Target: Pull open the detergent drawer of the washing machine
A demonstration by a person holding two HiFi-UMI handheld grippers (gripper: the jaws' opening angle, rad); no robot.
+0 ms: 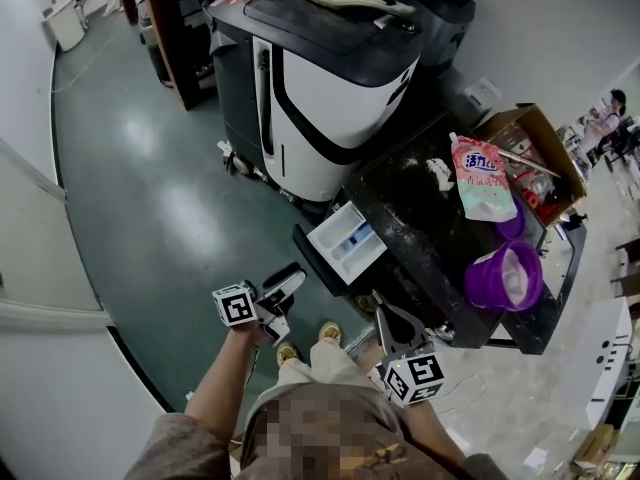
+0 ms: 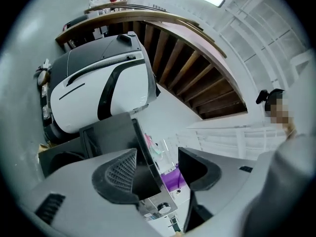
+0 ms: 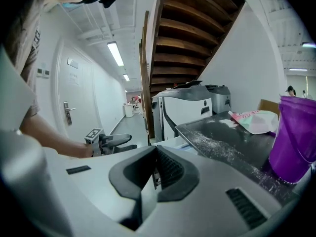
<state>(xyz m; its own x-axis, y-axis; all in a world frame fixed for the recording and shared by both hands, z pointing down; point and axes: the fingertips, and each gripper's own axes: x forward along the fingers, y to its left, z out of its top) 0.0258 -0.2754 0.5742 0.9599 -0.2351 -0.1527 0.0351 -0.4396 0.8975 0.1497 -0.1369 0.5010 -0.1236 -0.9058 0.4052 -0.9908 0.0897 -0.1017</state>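
The washing machine (image 1: 420, 223) has a dark, powder-dusted top. Its detergent drawer (image 1: 347, 243) stands pulled out, showing white and blue compartments behind a dark front panel (image 1: 308, 255). My left gripper (image 1: 290, 293) hovers open just left of that panel, and nothing is held between its fingers. In the left gripper view the open left gripper (image 2: 158, 169) looks past the dark panel (image 2: 111, 132). My right gripper (image 1: 381, 306) sits below the drawer, near the machine's front corner. In the right gripper view the right gripper (image 3: 155, 172) is shut, pads together and empty.
A large white and black machine (image 1: 320, 88) stands behind the drawer. On the washer top lie a detergent pouch (image 1: 482, 178) and a purple tub (image 1: 505, 276). An open cardboard box (image 1: 530, 143) sits at the far right. The person's feet (image 1: 305, 343) stand between the grippers.
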